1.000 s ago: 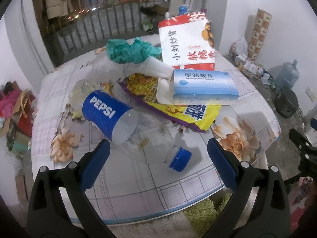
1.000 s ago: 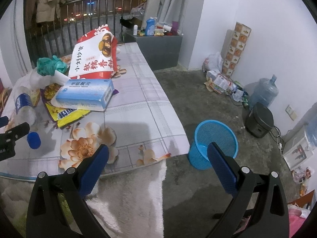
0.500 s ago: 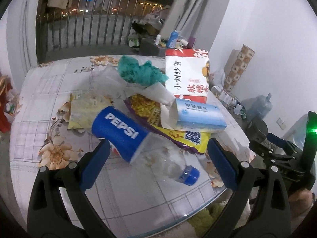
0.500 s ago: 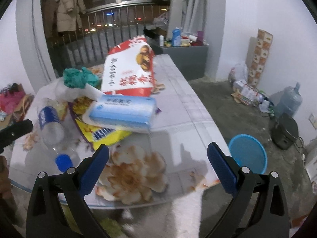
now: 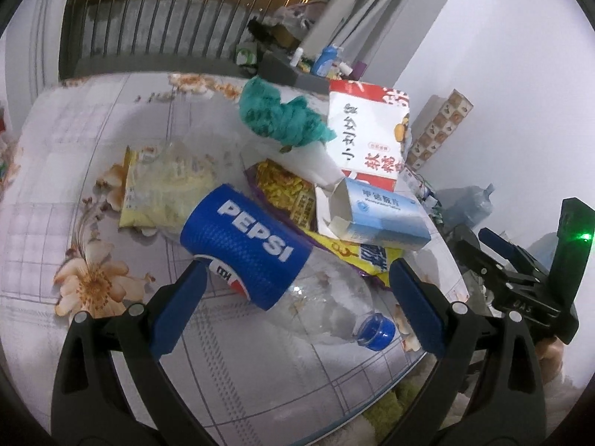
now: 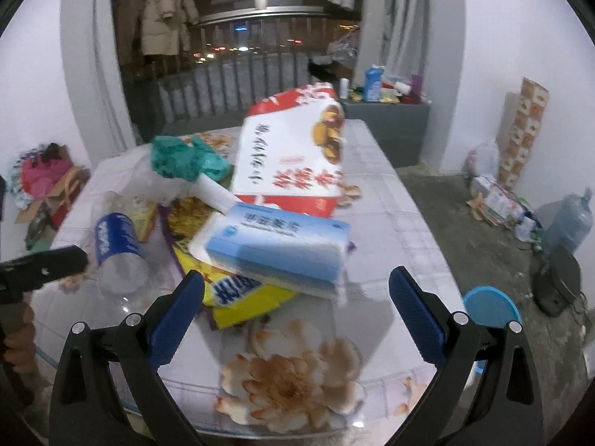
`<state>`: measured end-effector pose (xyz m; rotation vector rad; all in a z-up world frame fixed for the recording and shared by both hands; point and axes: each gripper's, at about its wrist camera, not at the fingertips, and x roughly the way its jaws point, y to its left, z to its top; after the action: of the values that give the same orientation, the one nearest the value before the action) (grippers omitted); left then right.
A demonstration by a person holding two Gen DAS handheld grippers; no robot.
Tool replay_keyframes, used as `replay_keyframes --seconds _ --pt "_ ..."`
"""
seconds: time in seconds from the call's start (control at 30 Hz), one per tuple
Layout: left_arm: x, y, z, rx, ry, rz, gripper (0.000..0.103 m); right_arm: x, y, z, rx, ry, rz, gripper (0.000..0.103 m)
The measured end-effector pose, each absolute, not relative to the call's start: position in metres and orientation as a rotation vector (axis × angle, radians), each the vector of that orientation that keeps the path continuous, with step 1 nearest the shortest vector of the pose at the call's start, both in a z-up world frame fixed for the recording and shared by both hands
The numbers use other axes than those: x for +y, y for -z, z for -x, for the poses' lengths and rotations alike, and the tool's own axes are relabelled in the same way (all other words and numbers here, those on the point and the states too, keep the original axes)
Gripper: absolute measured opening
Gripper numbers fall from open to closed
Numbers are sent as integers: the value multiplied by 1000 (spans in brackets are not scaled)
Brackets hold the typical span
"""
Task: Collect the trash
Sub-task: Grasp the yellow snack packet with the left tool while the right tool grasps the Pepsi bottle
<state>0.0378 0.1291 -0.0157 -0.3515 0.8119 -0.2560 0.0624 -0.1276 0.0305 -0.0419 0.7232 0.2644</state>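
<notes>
An empty Pepsi bottle (image 5: pixel 260 256) with a blue cap lies on the table. My left gripper (image 5: pixel 297 304) is open, its fingers on either side of the bottle, not touching. Behind it lie a blue-white medicine box (image 5: pixel 379 215), a yellow-purple snack wrapper (image 5: pixel 293 193), a yellow packet (image 5: pixel 160 189), a green crumpled wad (image 5: pixel 282 115) and a big red-white snack bag (image 5: pixel 364 137). My right gripper (image 6: pixel 297 304) is open and empty, just in front of the medicine box (image 6: pixel 279 245). The bottle also shows in the right wrist view (image 6: pixel 115 249).
A blue waste basket (image 6: pixel 491 308) stands on the floor right of the floral-cloth table (image 6: pixel 390 223). A water jug (image 6: pixel 569 223), a dark appliance (image 6: pixel 557 282) and floor clutter sit by the right wall. A railing and hung coats lie behind.
My left gripper has moved forward and closer around the Pepsi bottle. My right gripper has swung from the floor and basket toward the table and closed in on the medicine box.
</notes>
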Motion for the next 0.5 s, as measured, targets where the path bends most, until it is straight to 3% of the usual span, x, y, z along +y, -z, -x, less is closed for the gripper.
replay_keyframes --seconds 0.17,0.5 --pt "145 16 -39 792 221 346 91 -100 -32 -72 731 -443 42 96" --pt "201 28 -54 809 31 283 55 -5 -6 -108 892 -806 112 86"
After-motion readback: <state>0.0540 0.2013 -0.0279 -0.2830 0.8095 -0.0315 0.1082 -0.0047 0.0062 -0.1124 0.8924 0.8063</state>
